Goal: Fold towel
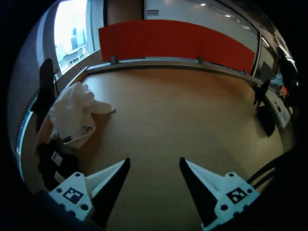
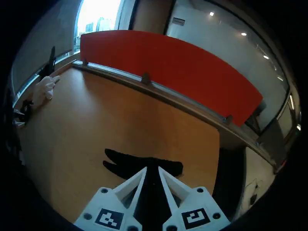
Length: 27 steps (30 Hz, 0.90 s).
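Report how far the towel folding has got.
Done: nothing looks folded; the white cloth pile lies crumpled at the edge of the table. In hand: the right gripper appears shut on a black cloth lying on the table, while the left gripper hangs open over bare wood. Left: every fold.

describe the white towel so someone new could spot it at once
Find the long wooden table backed by the red divider. At its window end lies the white towel, crumpled in a heap. It is the only pale, bunched cloth; the items beside it are black.
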Motion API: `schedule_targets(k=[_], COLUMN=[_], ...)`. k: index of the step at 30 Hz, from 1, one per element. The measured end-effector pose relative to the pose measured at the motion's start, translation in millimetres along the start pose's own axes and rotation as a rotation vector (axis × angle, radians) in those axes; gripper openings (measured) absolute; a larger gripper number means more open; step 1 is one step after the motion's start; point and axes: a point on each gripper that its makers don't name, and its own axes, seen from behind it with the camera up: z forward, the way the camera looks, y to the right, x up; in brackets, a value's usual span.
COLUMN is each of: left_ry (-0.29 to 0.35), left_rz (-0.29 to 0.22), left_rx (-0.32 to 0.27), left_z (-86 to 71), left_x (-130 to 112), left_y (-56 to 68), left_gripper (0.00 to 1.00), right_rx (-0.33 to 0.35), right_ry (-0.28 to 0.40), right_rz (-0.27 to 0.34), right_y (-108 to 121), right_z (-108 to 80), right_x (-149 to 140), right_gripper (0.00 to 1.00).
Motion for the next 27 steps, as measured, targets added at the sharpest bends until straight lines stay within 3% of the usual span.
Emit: schedule_targets(k=[14,27], left_ry=[0.004,0.0], left_rz=[0.013,0.027], left_rx=[-0.006,-0.024], left_z=[0.4,0.0], left_x=[5,4], left_y=[7.9,18.3], left_gripper=[0.95,0.95], right_rx=[-0.012,-0.041], right_ry=[-0.027,-0.116], right_rz=[0.031,0.074], right_y=[14,27], right_z=[-12.4,-43.4], right_x=[-30,-109], right_gripper=[0.05,0.05])
